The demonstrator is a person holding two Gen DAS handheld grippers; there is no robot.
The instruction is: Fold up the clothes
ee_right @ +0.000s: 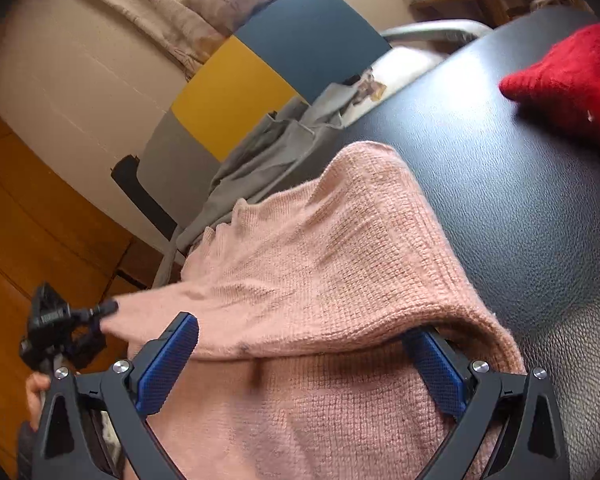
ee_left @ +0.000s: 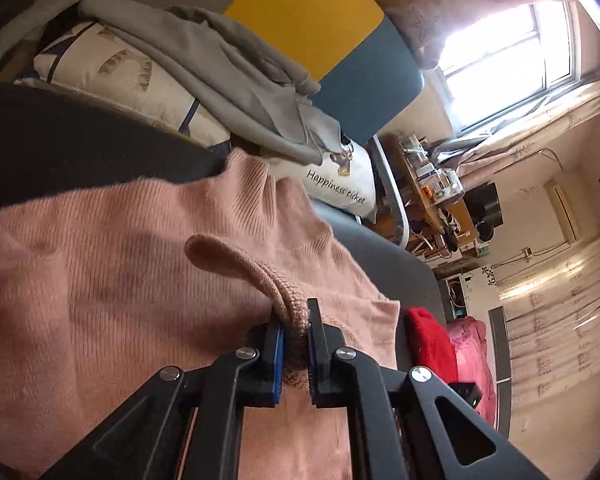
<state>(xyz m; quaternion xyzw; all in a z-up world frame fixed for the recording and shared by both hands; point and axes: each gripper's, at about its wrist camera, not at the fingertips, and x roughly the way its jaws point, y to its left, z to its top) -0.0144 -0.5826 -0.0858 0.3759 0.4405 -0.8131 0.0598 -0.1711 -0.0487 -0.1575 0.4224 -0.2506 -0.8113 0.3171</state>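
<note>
A pink knit sweater (ee_left: pixel 120 280) lies spread on a dark leather-like surface (ee_right: pixel 500 200). My left gripper (ee_left: pixel 296 320) is shut on a rolled ribbed edge of the sweater, which bunches up between its blue pads. In the right wrist view the sweater (ee_right: pixel 320 260) is draped across my right gripper (ee_right: pixel 304 344), whose fingers stand wide open; a knit fold covers the tip of the right-hand finger. The left gripper (ee_right: pixel 108 308) shows at the left of that view, pinching a stretched end of the pink knit, with a hand below it.
A red garment (ee_right: pixel 572 80) lies on the dark surface beyond the sweater. A grey garment (ee_left: pixel 220 72) is heaped over printed pillows (ee_left: pixel 340 184) against a yellow, blue and grey padded panel (ee_left: pixel 308 12). A cluttered wooden desk (ee_left: pixel 432 184) stands by the window.
</note>
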